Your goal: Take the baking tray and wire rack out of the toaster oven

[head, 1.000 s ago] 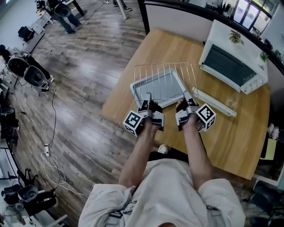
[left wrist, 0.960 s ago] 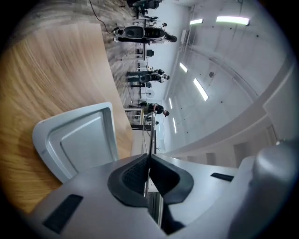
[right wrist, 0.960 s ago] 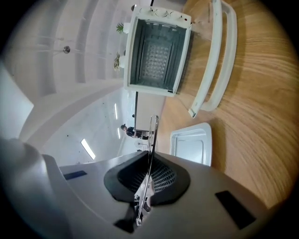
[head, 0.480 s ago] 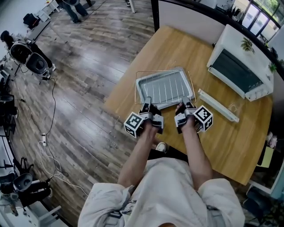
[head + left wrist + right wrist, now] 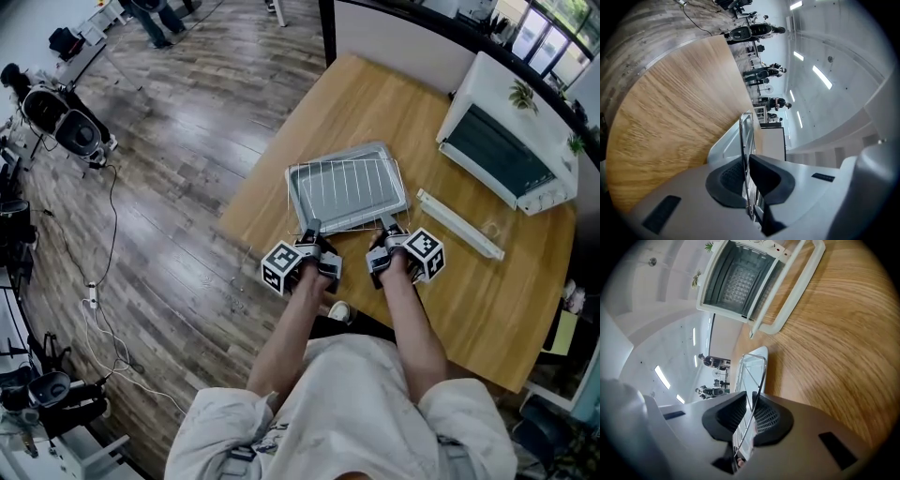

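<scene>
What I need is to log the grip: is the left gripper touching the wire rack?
Touching. The left gripper view shows the left gripper with its jaws shut on the edge wire of the wire rack.

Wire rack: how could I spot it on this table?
Find the wooden table with the white toaster oven at far right. Near the front edge lies a grey baking tray; the wire rack is the thin silver grid over it, see-through bars, not solid metal.

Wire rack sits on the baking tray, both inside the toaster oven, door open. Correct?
No: the wire rack sits on the baking tray, but both are out on the wooden table, beside the toaster oven, its door open. The head view shows it.
</scene>
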{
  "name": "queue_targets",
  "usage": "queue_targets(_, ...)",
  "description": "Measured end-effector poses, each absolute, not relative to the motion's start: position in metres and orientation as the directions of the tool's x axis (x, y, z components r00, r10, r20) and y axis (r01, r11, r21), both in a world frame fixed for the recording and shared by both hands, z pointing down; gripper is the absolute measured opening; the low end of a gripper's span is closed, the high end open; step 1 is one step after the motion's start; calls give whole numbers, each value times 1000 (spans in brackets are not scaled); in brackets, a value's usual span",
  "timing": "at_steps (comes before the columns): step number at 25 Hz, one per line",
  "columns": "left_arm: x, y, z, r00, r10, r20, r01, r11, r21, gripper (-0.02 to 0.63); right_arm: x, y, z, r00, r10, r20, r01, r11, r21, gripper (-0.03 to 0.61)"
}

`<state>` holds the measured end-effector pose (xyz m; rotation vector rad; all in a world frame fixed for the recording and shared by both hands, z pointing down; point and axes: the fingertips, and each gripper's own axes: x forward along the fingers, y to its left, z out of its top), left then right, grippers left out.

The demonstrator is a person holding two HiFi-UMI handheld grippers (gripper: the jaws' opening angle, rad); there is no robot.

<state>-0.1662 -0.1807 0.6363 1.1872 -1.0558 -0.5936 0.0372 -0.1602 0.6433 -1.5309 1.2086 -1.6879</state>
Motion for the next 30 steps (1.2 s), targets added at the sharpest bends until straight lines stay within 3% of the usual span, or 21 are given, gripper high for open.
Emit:
queue_targets(4,-161,-172,655,449,-739,502,-277,419,865,35,40,-155,660,-200,-815,544,-168,-519,-838,84)
queue_targets(8,-165,-168,655,452,-683,574,-342,462,819,58,35,-151,662,-174,-774,609,-208,-576,-791,112)
queue_targets(11,-163,-171,650,446,-668,595,-380,461,802,137,34,-149,666,-166,-738,655,-235,-615,-753,140)
queue_targets(15,-159,-182,639,417,-647,638,-523,404,751,278,31,-151,668,-188,-736,651,-222,-613,-758,178)
queue_targets(19,-158,-190,636,377,-615,693,-685,319,655,370,27,-155,667,-201,-738,644,-223,-606,-764,186)
queue_targets(24,-157,-190,638,325,-607,725,-822,199,535,384,30,-158,665,-196,-740,644,-238,-601,-763,219)
queue_targets(30,-151,-187,636,408,-540,736,-852,64,519,437,40,-157,670,-176,-723,668,-289,-611,-737,272)
